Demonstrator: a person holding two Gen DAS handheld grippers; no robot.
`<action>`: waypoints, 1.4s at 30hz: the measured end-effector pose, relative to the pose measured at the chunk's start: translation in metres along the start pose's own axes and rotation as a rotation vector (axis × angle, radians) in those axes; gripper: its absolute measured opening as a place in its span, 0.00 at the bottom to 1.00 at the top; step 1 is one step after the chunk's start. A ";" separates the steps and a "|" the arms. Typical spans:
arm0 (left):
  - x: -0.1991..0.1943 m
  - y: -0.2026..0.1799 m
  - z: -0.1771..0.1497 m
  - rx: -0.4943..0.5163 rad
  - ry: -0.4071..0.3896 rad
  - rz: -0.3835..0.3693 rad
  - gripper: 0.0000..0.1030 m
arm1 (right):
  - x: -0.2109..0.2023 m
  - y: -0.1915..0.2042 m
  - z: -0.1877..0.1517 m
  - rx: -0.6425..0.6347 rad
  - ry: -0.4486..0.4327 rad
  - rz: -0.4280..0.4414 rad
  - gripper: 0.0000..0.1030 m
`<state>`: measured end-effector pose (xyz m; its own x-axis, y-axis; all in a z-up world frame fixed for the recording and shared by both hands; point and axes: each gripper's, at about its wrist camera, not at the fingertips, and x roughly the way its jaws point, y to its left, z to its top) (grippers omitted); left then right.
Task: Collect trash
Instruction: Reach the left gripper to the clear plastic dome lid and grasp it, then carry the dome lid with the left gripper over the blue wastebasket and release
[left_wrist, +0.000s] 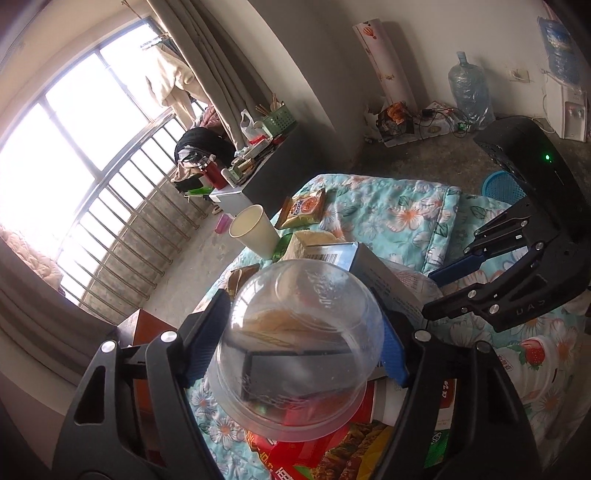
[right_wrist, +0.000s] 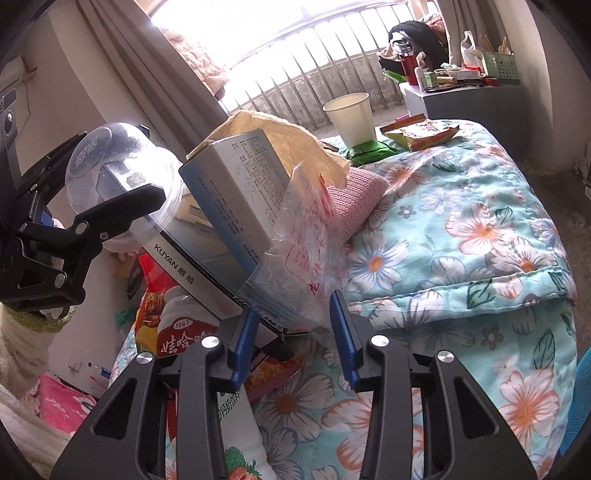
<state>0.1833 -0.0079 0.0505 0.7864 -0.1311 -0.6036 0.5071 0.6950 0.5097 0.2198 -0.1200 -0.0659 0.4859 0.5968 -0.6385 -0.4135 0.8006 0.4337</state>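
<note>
A clear plastic dome lid (left_wrist: 299, 347), pinched between the blue pads of the left gripper (left_wrist: 295, 343), hangs above a litter of boxes and wrappers on the floral quilt (right_wrist: 480, 229), while the right gripper (right_wrist: 295, 332), fingers spread, points at a crumpled clear plastic bag (right_wrist: 310, 251).

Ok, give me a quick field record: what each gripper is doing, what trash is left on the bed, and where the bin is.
left gripper: shut on clear cup, lifted above the pile
right gripper: open, fingers either side of plastic bag
pile: grey box, KUYAN box, drink bottle, snack packets
farther on quilt: paper cup upright, orange packet, green packet
bin: blue basket on the floor beyond the bed, partly hidden
</note>
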 end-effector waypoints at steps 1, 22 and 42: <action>-0.003 0.000 0.000 0.000 -0.008 0.007 0.67 | -0.002 0.000 0.000 0.000 -0.006 -0.008 0.31; -0.089 0.025 0.016 -0.167 -0.179 0.005 0.67 | -0.089 -0.001 -0.023 0.104 -0.162 -0.075 0.08; -0.101 -0.065 0.079 -0.107 -0.221 -0.221 0.64 | -0.205 -0.060 -0.086 0.328 -0.396 -0.127 0.05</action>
<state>0.0985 -0.0950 0.1269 0.7249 -0.4288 -0.5391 0.6433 0.7014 0.3070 0.0789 -0.2945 -0.0160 0.7963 0.4180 -0.4373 -0.1009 0.8045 0.5854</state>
